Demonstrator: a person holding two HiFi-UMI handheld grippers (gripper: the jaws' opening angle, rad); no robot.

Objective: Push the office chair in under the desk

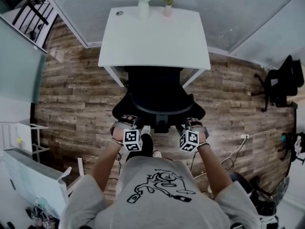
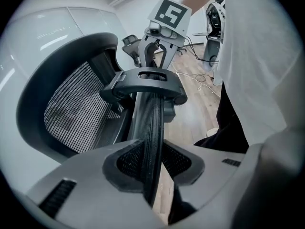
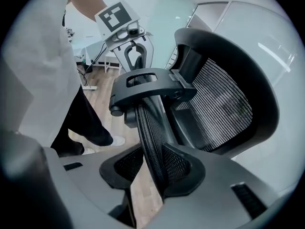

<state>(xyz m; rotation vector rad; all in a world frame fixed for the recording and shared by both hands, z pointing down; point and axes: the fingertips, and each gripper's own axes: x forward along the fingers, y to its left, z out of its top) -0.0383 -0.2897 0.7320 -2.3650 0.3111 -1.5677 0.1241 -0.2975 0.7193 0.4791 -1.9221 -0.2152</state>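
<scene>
- the office chair is standing on the wood floor in front of the person, its front reaching under the near edge of the white desk and its back sticking out on the person's side
- the left gripper is clamping the thin mesh-covered rim of the chair's back, with pads pressing on both faces; the right gripper is gripping that same rim further along
- judging by its build, the chair is likely being fairly heavy yet rolling easily; the frame is looking stiff and the mesh soft and yielding, so taking hold on the firm rim rather than on open mesh is making sense
- holding at two places, one on each side of the middle, is probably helping to stop it swivelling; pushing this high could be tipping it if a wheel catches
- counting: one office chair being handled, one desk, two grippers, and on the desk's far edge a white vase and a pinkish vase, each with a plant
</scene>
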